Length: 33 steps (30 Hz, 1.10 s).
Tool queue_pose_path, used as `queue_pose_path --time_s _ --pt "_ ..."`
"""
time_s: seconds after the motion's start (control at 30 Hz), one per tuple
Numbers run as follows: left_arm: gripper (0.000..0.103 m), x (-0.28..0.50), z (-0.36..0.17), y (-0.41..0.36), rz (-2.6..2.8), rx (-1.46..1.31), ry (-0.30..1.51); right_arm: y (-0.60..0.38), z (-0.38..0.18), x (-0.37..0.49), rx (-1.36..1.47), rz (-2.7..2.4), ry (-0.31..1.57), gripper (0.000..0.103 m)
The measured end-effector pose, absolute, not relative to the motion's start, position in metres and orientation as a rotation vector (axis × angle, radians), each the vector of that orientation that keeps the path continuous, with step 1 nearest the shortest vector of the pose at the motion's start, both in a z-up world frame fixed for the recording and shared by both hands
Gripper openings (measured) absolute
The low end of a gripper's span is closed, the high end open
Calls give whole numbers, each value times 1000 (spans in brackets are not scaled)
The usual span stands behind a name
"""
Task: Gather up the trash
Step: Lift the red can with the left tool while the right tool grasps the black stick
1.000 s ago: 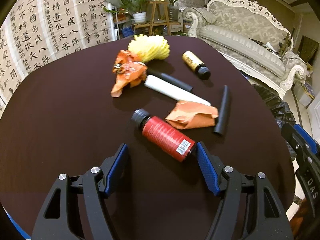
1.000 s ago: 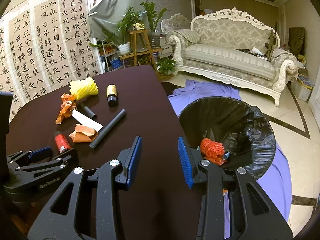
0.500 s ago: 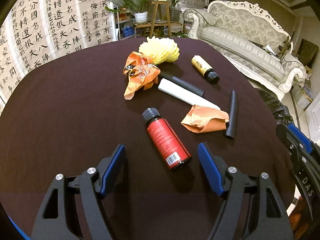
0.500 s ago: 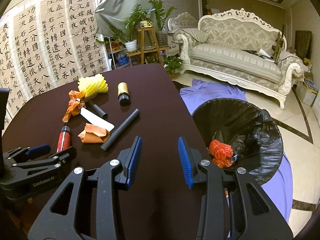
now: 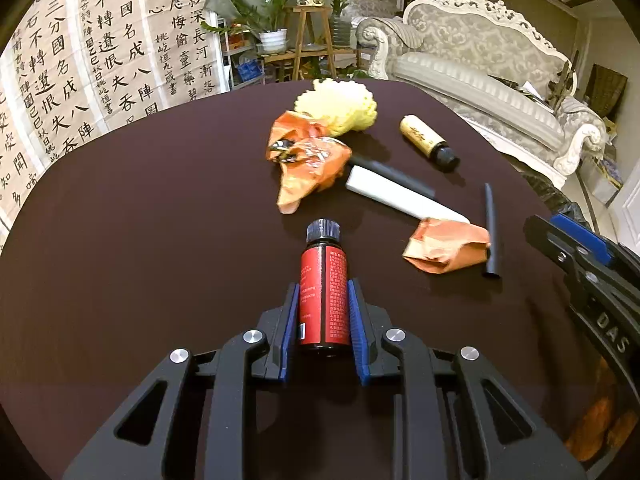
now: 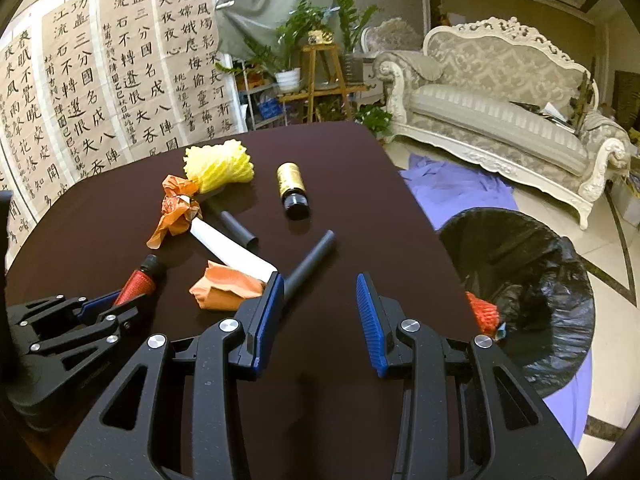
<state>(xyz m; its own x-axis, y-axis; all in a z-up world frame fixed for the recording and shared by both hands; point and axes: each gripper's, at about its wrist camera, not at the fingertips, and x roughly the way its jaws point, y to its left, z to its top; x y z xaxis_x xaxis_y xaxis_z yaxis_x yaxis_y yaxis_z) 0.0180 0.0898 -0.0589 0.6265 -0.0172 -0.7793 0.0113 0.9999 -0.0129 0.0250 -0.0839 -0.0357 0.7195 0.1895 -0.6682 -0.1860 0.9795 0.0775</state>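
My left gripper (image 5: pixel 323 294) is shut on the red-labelled bottle (image 5: pixel 323 288), which lies on the dark table (image 5: pixel 140 260) with its black cap pointing away. The same bottle shows in the right wrist view (image 6: pixel 138 280). Beyond it lie two orange wrappers (image 5: pixel 308 160) (image 5: pixel 444 248), a yellow foam net (image 5: pixel 340 108), a gold-labelled bottle (image 5: pixel 426 140), a white tube (image 5: pixel 396 196) and two black tubes (image 5: pixel 491 232) (image 5: pixel 392 176). My right gripper (image 6: pixel 320 292) is open and empty above the table's near right part. The black-lined trash bin (image 6: pixel 528 264) stands to its right.
The bin holds a red net (image 6: pixel 482 312) and sits on a purple cloth (image 6: pixel 452 188) on the tiled floor. A white sofa (image 6: pixel 500 112) and a plant stand (image 6: pixel 320 76) are beyond the table. Calligraphy sheets (image 6: pixel 100 80) hang at the left.
My left gripper has moved forward and closed on the red bottle, which now lies straight between the fingers. The right gripper has drifted slightly toward the table and stays open.
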Motion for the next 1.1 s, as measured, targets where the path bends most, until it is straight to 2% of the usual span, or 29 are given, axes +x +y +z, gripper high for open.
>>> queue_pose_path --time_s 0.27,0.93,1.0,1.07,1.1 --pt "25 24 -59 104 -26 -11 887 -75 -53 57 4 197 872 37" --pt "25 25 -57 111 -78 -38 876 -76 -53 58 -9 160 911 37" --pt "25 25 -57 111 -77 -38 875 -73 -53 58 -32 163 909 32" --pt "25 25 -57 111 -78 -38 873 -72 -53 55 -48 166 907 19" --pt "25 25 -57 110 -79 -37 873 -73 -53 54 -54 168 904 17"
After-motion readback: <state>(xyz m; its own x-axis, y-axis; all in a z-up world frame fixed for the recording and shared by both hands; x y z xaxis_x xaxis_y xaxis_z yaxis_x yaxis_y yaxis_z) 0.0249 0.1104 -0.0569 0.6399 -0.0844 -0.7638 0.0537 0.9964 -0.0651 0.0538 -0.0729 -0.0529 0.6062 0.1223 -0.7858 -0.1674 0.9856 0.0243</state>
